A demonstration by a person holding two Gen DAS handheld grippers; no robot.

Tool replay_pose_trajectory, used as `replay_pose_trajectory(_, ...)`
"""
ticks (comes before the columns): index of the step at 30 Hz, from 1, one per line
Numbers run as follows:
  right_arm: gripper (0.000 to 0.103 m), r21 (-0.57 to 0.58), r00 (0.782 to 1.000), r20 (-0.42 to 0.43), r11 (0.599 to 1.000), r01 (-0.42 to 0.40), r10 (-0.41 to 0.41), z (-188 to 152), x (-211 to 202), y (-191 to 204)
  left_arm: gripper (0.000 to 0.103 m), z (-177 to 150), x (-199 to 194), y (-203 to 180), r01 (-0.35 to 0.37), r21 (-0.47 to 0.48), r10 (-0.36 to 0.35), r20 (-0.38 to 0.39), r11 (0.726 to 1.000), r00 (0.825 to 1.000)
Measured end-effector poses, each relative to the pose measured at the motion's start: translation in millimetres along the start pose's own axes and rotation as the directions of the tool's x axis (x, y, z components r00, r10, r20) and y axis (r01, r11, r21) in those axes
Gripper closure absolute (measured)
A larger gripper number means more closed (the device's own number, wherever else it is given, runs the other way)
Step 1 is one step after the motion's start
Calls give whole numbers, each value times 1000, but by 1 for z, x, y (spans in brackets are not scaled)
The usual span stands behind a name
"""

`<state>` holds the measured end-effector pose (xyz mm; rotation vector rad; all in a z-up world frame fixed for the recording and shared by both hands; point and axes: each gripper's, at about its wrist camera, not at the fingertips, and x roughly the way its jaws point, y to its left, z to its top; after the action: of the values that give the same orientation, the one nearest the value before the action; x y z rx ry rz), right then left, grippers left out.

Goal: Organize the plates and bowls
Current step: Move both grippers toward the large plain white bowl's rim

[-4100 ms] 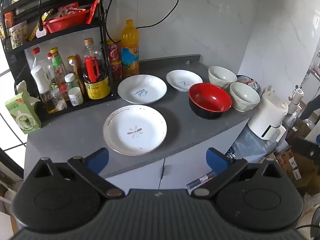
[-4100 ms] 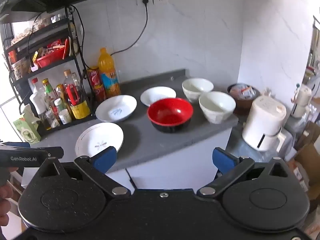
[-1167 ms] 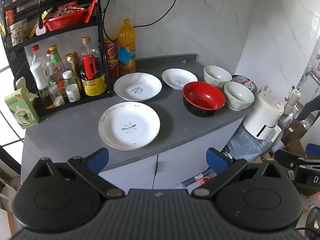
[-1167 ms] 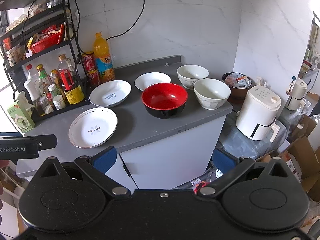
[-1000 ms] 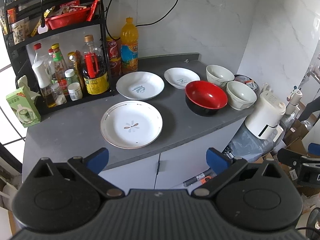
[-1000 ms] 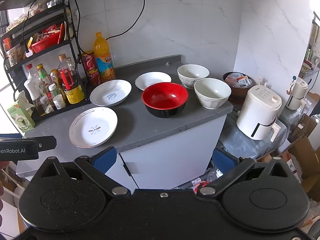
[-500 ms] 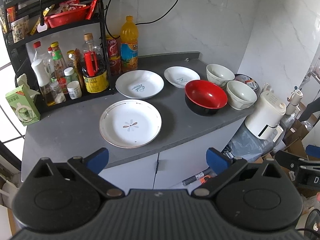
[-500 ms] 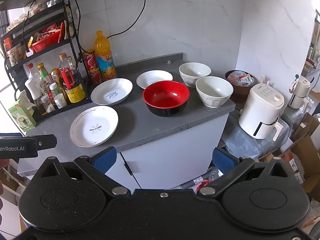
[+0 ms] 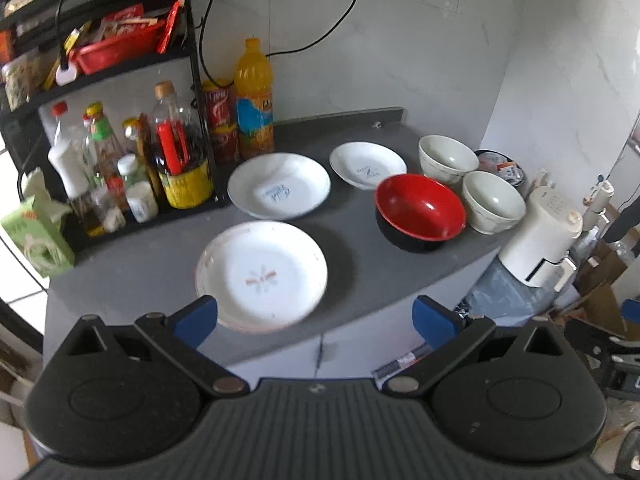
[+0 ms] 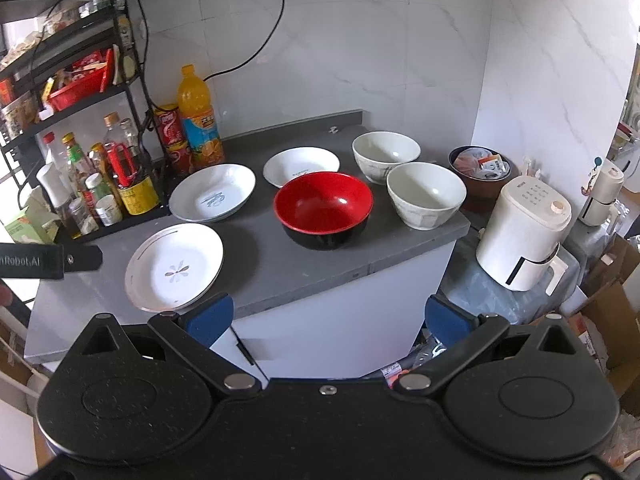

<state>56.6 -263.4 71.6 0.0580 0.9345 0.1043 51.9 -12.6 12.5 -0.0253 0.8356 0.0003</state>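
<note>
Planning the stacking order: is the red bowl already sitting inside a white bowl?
No, the red bowl sits directly on the counter, beside the white bowls.

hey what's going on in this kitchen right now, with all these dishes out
A person holds two grippers, both open and empty, back from the grey counter. Nothing has been picked up. Three white plates lie separately: the flower plate near the front edge, a larger one and a small one behind it. The red bowl and two white bowls stand unstacked to the right.
</note>
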Motion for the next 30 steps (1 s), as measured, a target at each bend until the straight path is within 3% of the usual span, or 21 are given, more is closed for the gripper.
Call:
replay_pose_trajectory(4, 0, 5, 1000, 7, 1000, 10, -10, 11, 14, 0, 0, 20, 13, 1, -19, 16, 19, 12, 1000, 1000)
replay_pose_trajectory(12, 0, 64, 999, -5, 997, 50, -50, 34, 47, -3, 1, 56, 47, 1, 57, 32, -58, 16, 998, 998)
replay_pose_trajectory(16, 0, 101, 998, -7, 993, 64, -64, 40, 62, -3, 1, 72, 67, -2, 43, 71, -45, 27, 997, 999)
replay_pose_trajectory(30, 0, 254, 989, -37, 956, 146, -141, 69, 116, 2, 1, 120, 148, 1, 130, 139, -125, -45, 982, 991)
